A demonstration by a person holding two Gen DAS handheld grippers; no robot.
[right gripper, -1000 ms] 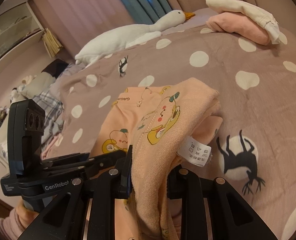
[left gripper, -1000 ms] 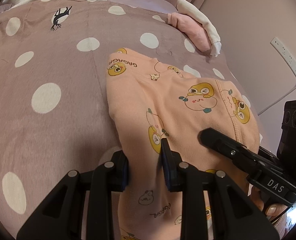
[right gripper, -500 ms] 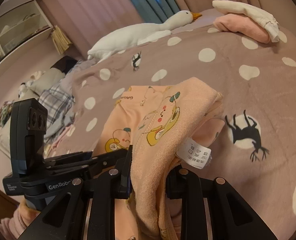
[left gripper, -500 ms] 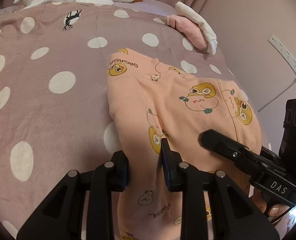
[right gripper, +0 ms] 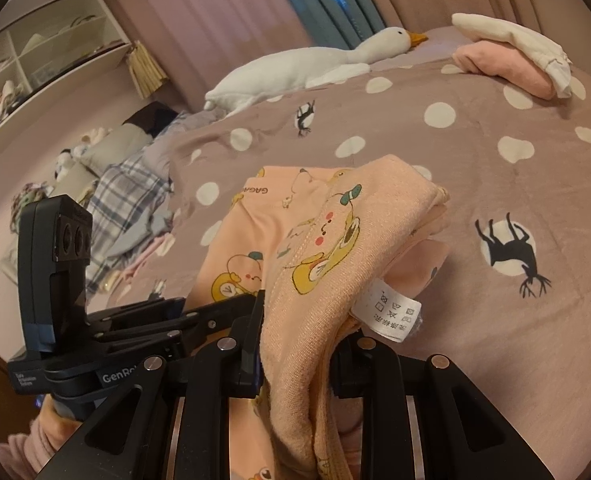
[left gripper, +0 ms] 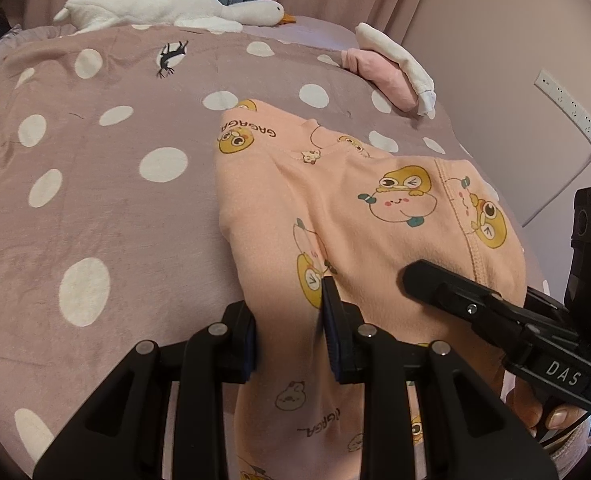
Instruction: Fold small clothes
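A peach cartoon-print garment lies partly folded on the mauve polka-dot bedspread. My left gripper is shut on its near left edge. My right gripper is shut on a bunched fold of the same garment, with a white care label hanging beside it. The right gripper's finger shows at the right of the left wrist view, and the left gripper shows at the left of the right wrist view. Both hold the cloth lifted off the bed at its near end.
A folded pink and white pile sits at the far right of the bed. A white plush goose lies along the far edge. Plaid clothes and shelves are at the left. A power strip hangs on the right wall.
Both grippers have lifted and pulled back slightly with the garment, so more of the bed and the goose show. The grips have not changed.
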